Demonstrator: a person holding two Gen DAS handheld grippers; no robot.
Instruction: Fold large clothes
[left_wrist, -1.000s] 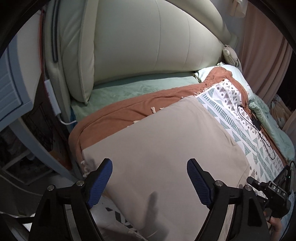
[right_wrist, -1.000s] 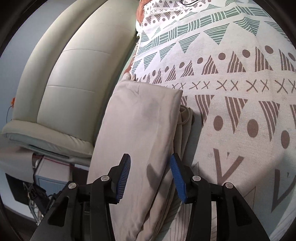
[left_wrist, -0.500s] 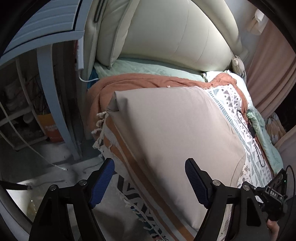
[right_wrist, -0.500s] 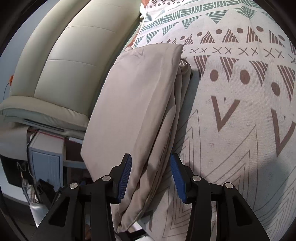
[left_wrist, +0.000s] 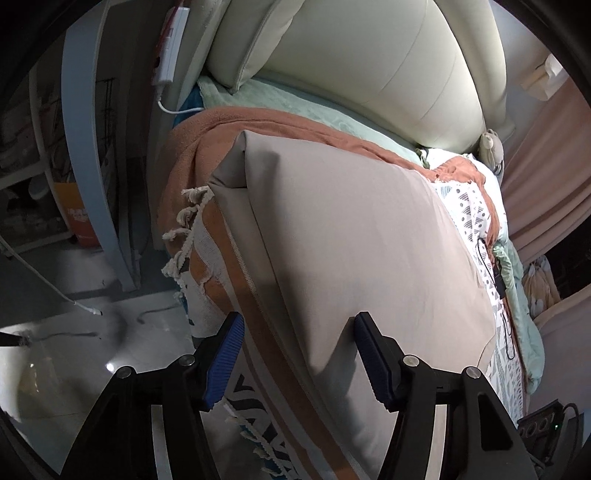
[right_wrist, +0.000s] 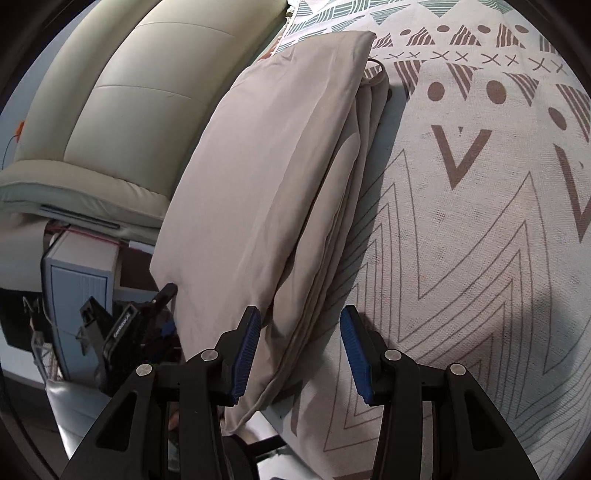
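1. A folded beige garment (left_wrist: 354, 236) lies on a patterned bedspread (right_wrist: 480, 229) near the edge of a bed; in the left wrist view it fills the middle of the frame, running from a corner at centre left down to the lower right.
2. In the right wrist view the same beige garment (right_wrist: 266, 177) runs as a long diagonal slab from the top centre to the bottom centre, with several stacked layers showing along its right-hand edge.
3. The left gripper (left_wrist: 299, 358) sits at the bottom of its frame with its blue-padded fingers (left_wrist: 225, 362) spread wide apart; the lower edge of the garment lies between them, but neither pad is pressed on the cloth.
4. The right gripper (right_wrist: 301, 354) is at the bottom centre of its frame, its fingers (right_wrist: 245, 350) also apart, straddling the near layered edge of the garment without clamping it.
5. The left gripper also appears in the right wrist view, as a dark shape at lower left, just beside the garment's left edge.
6. Under the garment in the left wrist view a rust-brown blanket (left_wrist: 207, 155) with white fringe hangs over the side of the bed at centre left.
7. A cream padded headboard (left_wrist: 376, 62) fills the top of the left wrist frame, and the upper left of the right wrist frame.
8. A white power strip (left_wrist: 171, 44) with a cable hangs at the top left of the left wrist view.
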